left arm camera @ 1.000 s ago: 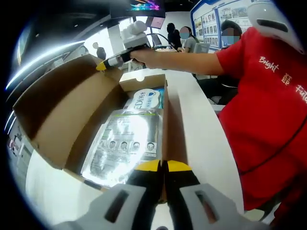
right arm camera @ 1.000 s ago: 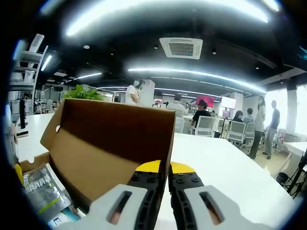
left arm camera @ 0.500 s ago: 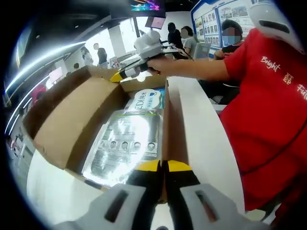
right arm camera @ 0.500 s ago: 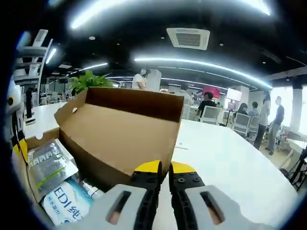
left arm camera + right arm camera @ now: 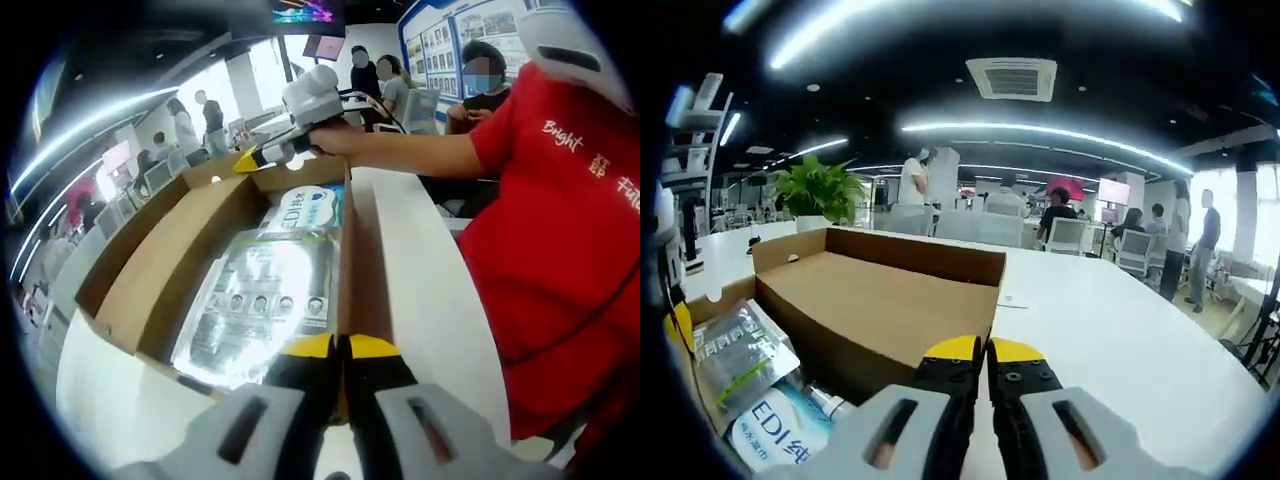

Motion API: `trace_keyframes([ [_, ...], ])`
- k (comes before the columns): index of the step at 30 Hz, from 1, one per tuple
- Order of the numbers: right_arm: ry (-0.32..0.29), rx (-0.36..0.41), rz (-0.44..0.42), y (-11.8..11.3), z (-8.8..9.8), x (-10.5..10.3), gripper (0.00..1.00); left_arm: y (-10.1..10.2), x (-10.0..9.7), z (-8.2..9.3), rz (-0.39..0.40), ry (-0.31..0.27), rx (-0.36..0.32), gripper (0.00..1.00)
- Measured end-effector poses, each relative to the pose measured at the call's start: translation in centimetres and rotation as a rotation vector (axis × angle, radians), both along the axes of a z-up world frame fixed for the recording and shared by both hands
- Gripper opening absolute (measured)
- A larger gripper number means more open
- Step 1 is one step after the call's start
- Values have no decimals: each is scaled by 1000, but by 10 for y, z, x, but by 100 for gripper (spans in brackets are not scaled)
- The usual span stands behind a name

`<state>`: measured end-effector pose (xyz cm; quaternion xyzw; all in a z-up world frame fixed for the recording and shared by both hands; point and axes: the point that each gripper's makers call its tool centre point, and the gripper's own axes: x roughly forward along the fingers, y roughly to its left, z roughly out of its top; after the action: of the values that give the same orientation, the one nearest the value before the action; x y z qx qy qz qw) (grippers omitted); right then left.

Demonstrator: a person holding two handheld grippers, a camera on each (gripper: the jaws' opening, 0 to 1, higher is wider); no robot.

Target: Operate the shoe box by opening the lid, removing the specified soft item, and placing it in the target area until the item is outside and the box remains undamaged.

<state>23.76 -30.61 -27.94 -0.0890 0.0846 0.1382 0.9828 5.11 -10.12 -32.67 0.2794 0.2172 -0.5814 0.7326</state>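
While the left gripper (image 5: 343, 350) is keeping its yellow-tipped jaws pressed together on the near edge of the shoe box (image 5: 352, 260), a silvery plastic packet (image 5: 262, 300) is lying flat inside just beyond the tips, with a white and blue pack (image 5: 308, 205) past it. At the box's far end, the right gripper (image 5: 250, 160) is also showing pressed-together jaws, touching the folded-back lid (image 5: 875, 300), which is lying nearly flat on the white table (image 5: 1120, 340)

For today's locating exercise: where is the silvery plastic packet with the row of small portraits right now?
In the left gripper view, the silvery plastic packet lies flat inside the open brown cardboard shoe box, just ahead of the left gripper, with the white-and-blue pack beyond it.
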Motion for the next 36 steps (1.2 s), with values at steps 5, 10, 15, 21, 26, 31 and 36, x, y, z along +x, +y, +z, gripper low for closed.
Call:
trace_keyframes([
  [5, 51, 39, 4, -3, -3, 4, 1, 0, 0, 0, -2, -4, 0, 3],
  [10, 108, 26, 15, 0, -6, 10, 1, 0, 1, 1, 1, -11, -2, 3],
  [15, 168, 33, 10, -1, -9, 15, 0, 0, 1, 1, 0, -8, -7, 3],
  [21, 180, 100, 16, -5, -11, 17, 1, 1, 1, 2, -13, 3, -16, 2],
  [26, 96, 51, 94, -4, -5, 16, 4, 0, 0, 2, -18, -10, -16, 2],
  [31, 64, 117, 129, -8, 2, 10, 18, 0, 0, 2, -16, -7, -17, 2],
  [36, 21, 180, 252, 0, 23, -3, 27, -1, -2, 2, -65, -23, -17, 2],
])
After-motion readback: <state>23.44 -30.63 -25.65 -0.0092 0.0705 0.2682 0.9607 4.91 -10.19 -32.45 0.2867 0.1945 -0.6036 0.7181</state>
